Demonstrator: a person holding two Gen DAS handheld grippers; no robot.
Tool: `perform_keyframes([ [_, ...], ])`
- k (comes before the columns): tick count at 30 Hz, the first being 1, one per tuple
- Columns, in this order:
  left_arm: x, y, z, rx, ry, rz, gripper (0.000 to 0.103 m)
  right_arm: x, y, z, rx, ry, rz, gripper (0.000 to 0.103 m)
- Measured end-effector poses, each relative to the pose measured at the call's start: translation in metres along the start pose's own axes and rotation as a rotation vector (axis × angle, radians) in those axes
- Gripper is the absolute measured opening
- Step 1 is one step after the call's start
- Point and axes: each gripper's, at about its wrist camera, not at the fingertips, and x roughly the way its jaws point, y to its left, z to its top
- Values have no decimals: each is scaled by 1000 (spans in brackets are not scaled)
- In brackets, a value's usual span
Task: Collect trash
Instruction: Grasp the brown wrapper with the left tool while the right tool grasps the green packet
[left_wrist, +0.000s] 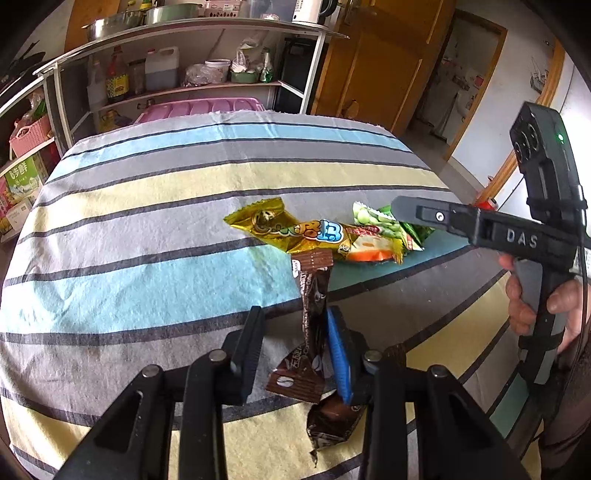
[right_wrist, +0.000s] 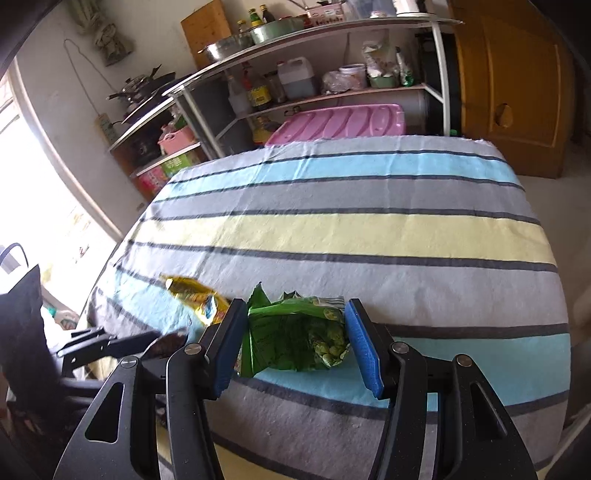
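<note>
The right gripper has its jaws apart astride the crumpled green foil snack bag, long axis three-to-nine o'clock, while the left gripper's jaws, also apart, straddle a brown coffee-stick wrapper.

The letters "DAS" are seen in raised capitals on the black body of the right gripper, at about three o'clock in the left wrist view. Chinese characters are printed on a green carton on the low shelf at nine o'clock, but only a leading "6" can be made out. Cartoon lettering is carried on the gold wrapper near the centre, and print on the brown wrapper; neither can be read.
</note>
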Motion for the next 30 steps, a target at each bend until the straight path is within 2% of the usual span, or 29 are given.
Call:
perform_keyframes([
  [7,6,-1,8,-5,-16,23,29,0,0,-4,-11,29,17,55],
  [10,8,3,13,-40,-14,2,27,-2,1,-7,-8,27,21,52],
  [15,14,-3,18,-28,-17,5,23,-5,2,-10,-7,32,28,46],
  [17,14,-5,17,-24,-18,10,19,-7,4,-11,-9,33,28,41],
  [20,10,-1,14,-33,-18,11,19,-10,9,-15,-24,28,43,24],
  [21,10,1,13,-36,-20,15,18,-11,11,-16,-36,20,51,3],
  [22,10,2,13,-43,-20,12,18,-13,14,-15,-38,12,74,3],
  [24,9,2,12,-43,-20,15,18,-12,20,-15,-61,10,37,3],
  [27,9,0,13,-40,-20,16,17,-11,22,-16,-61,10,41,3],
  [30,12,2,15,-73,-20,-22,17,-14,22,-17,-57,-8,8,3],
])
